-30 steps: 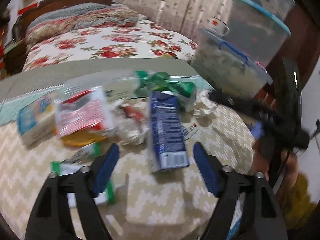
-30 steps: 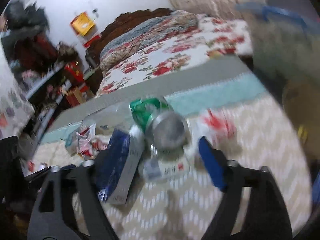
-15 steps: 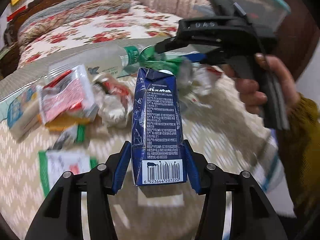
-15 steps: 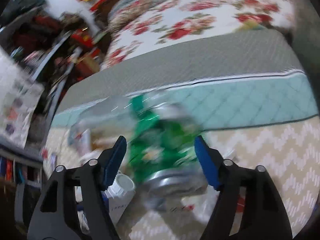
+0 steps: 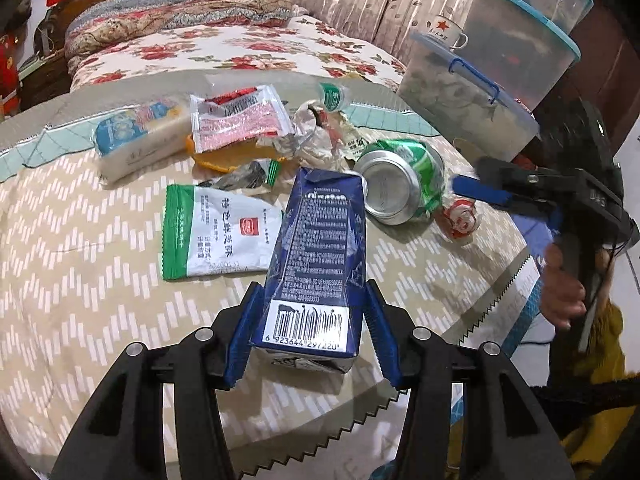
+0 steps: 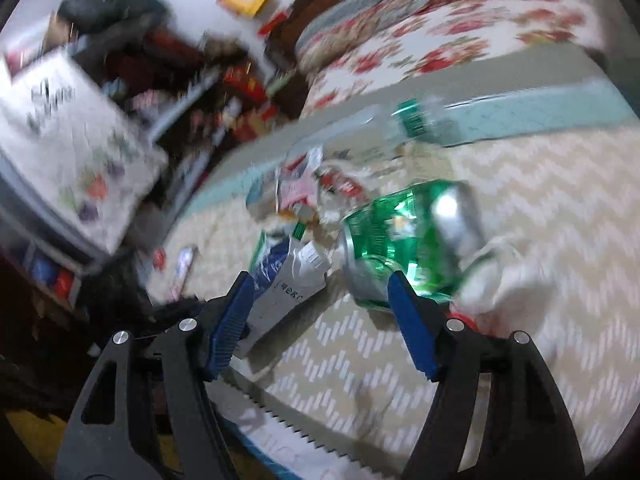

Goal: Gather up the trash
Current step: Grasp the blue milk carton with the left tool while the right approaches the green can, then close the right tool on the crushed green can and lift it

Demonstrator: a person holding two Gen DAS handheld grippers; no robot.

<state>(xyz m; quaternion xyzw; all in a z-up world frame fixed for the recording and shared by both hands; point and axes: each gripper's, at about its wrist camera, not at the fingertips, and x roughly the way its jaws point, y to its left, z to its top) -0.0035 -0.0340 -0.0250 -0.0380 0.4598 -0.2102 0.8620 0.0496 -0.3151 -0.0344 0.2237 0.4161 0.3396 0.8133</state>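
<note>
My left gripper [image 5: 310, 336] is shut on a dark blue drink carton [image 5: 316, 256] and holds it above the table's near edge. A crushed green can [image 5: 400, 184] lies on the table beyond it, with a red and white crumpled wrapper [image 5: 460, 218] to its right. My right gripper [image 6: 320, 320] is open and empty, near the table edge just short of the green can [image 6: 404, 240]. It also shows in the left wrist view [image 5: 484, 194], right of the can. A green and white packet [image 5: 216, 236] lies left of the carton.
More trash lies on the patterned tablecloth [image 5: 80, 264]: a pink and white packet [image 5: 236, 116], a tissue pack [image 5: 136, 140], a clear bottle with a green label [image 5: 332, 96]. Stacked plastic bins [image 5: 492, 76] stand at the right. A floral bed [image 5: 224, 48] lies behind.
My left gripper closed on the blue carton and lifted it toward me. My right gripper, which had been around the green can, pulled back to the right, and the can lies on the table.
</note>
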